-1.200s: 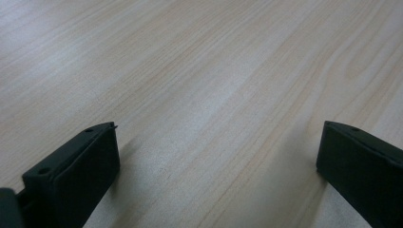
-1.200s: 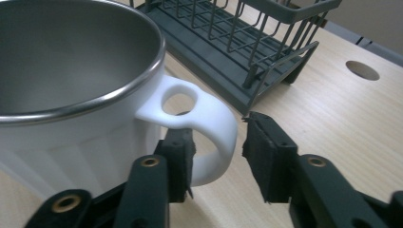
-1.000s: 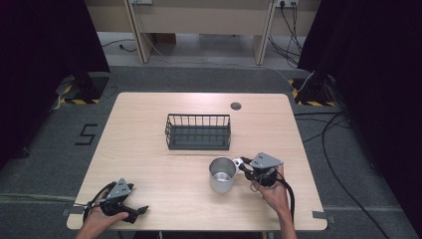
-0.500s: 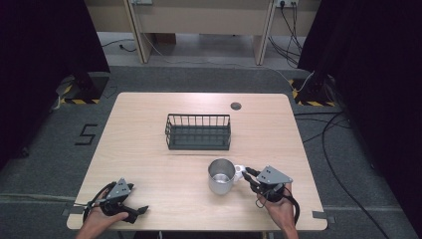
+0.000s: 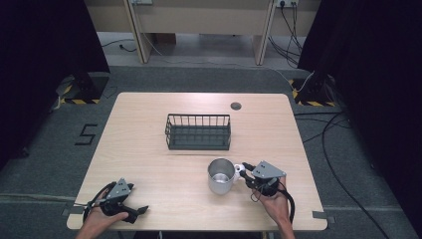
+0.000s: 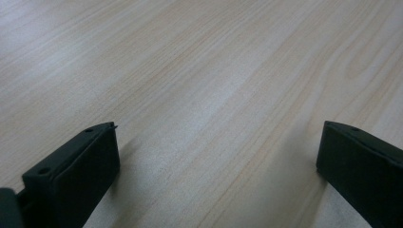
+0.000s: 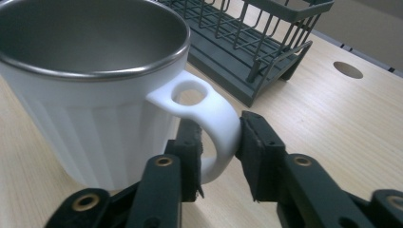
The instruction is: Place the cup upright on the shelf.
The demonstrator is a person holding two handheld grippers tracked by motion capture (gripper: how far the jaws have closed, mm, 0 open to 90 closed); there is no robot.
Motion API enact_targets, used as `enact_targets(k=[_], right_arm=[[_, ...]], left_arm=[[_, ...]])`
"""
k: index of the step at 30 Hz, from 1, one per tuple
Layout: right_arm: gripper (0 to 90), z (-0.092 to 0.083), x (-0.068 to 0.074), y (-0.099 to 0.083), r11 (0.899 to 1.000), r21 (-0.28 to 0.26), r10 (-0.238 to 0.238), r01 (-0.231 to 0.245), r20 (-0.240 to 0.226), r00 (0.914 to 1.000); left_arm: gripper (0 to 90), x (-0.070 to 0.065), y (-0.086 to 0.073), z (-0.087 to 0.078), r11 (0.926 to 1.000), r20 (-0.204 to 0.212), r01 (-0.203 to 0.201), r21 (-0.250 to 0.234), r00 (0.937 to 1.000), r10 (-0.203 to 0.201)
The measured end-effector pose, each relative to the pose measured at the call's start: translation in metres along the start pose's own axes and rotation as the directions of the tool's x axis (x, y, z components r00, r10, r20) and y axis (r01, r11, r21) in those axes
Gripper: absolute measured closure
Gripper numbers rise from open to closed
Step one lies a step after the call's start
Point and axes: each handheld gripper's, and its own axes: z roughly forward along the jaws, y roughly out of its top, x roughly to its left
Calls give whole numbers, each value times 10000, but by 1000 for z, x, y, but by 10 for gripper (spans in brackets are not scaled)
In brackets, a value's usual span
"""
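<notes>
One mug (image 5: 221,175), white outside with a metal lining, was seen standing upright on the wooden table (image 5: 149,149) near its front right part; in the right gripper view its interior (image 7: 90,33) was seen to hold nothing. One dark wire basket (image 5: 198,131) was set near the middle of the table, beyond the mug and apart from it, and nothing was seen inside it. The white handle (image 7: 214,128) of the mug was pointed toward the right gripper (image 5: 247,172), whose two jaws were pressed against that handle from either side, as shown in the right gripper view (image 7: 219,156). The right hand (image 5: 276,204) was placed behind that gripper at the front edge of the table. The left gripper (image 5: 142,211) was held low over the front left corner by the left hand (image 5: 97,224); in the left gripper view its two jaws (image 6: 216,166) were spread wide over bare wood, with nothing between them. One round hole (image 5: 236,105) was noted in the tabletop toward the far right edge. Two grippers, one mug and one basket were counted in all.
</notes>
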Motion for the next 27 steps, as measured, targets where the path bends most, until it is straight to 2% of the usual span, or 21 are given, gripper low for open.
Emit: enact_targets(k=[2,7,8,10,13,15,16,19,22,27], right_arm=[[728,-7,5,-2,9998,122,-185,184,93,9998],[722,-19,15,-8,9998,128,137,-138,83,9999],[699,-25,22,-11,9995,145,277,-278,60,9996],[683,-28,25,-12,9995,142,283,-283,13,9996],[628,-37,40,-12,9992,174,374,-370,-219,9991],[604,-37,43,-11,9991,179,393,-388,-283,9988],[577,-38,48,-10,9989,184,434,-426,-469,9980],[562,-38,54,-9,9993,195,345,-333,-642,9973],[537,-37,56,-8,9992,165,362,-351,-665,9971],[493,-31,57,-7,9966,-83,807,-819,-951,9922]], left_arm=[[0,0,0,0,10000,-1,-4,2,10000,4],[0,0,0,0,10000,0,0,1,10000,0],[0,0,0,0,10000,1,2,-1,10000,-2],[0,0,0,0,10000,0,2,-1,10000,-2],[0,0,0,0,10000,-2,-3,2,10000,3],[0,0,0,0,10000,0,1,-1,10000,-1],[0,0,0,0,10000,0,2,-2,10000,-2],[0,0,0,0,10000,0,-2,2,10000,2],[0,0,0,0,10000,0,-1,0,10000,1],[0,0,0,0,10000,3,-5,3,10000,5]])
